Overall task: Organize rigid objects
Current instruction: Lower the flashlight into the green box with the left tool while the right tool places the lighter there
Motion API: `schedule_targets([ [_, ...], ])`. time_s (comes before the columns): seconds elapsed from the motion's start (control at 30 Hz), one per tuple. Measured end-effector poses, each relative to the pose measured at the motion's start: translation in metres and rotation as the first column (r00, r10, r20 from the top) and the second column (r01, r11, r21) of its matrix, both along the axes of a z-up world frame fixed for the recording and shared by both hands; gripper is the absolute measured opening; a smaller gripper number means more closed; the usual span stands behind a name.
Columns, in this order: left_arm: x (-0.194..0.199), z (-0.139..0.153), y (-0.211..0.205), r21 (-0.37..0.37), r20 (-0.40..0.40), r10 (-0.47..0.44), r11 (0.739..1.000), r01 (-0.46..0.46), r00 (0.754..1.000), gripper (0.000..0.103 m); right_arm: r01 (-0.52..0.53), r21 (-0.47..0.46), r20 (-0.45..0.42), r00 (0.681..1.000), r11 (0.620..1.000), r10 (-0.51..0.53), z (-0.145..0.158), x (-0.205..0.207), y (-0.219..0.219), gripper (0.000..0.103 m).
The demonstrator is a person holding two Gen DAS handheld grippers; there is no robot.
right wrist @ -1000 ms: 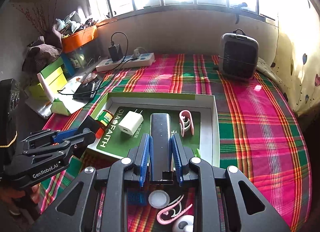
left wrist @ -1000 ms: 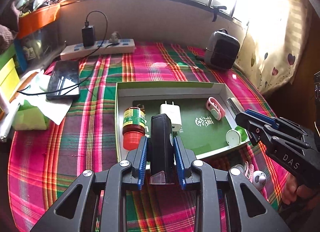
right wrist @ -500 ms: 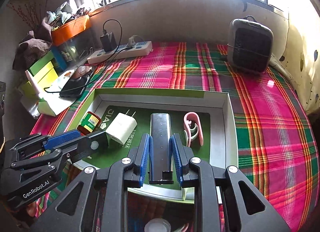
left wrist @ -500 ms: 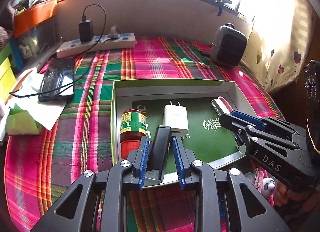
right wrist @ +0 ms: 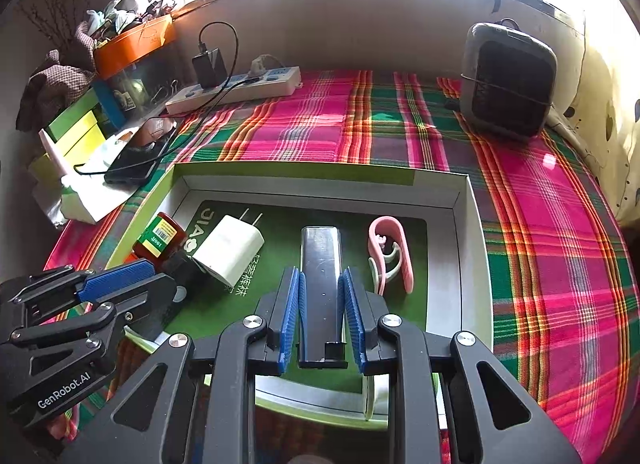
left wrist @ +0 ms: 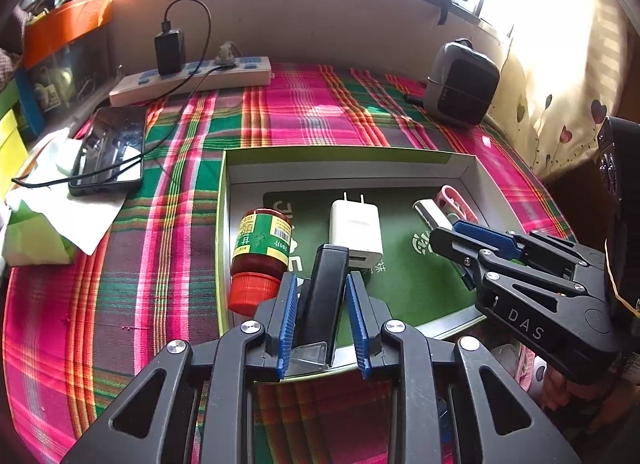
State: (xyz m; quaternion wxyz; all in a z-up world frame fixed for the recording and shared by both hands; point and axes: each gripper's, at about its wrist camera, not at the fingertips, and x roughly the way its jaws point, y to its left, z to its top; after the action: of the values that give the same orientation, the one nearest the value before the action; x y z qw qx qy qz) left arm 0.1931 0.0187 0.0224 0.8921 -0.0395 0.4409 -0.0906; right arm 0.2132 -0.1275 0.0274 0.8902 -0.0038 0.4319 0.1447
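Black bar [right wrist: 320,284], clenched in the right tool [right wrist: 320,320], hangs low over the green tray [right wrist: 464,248]. The left tool [left wrist: 322,306] grips a black case [left wrist: 324,300]. Either could knock the white charger [right wrist: 230,250] on release.

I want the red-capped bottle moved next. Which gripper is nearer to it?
Left. The left gripper sits right beside the bottle, by its red cap. The right gripper is farther, past the white charger, near the pink clip.
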Motion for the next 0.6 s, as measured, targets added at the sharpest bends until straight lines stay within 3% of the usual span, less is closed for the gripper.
schedule_targets([
  [0.6, -0.0007, -0.0022, -0.002, 0.007, -0.01, -0.001, 1.0, 0.001, 1.0, 0.025, 0.013, -0.03, -0.032, 0.999, 0.999, -0.014, -0.0092, 0.0038, 0.0012, 0.025],
])
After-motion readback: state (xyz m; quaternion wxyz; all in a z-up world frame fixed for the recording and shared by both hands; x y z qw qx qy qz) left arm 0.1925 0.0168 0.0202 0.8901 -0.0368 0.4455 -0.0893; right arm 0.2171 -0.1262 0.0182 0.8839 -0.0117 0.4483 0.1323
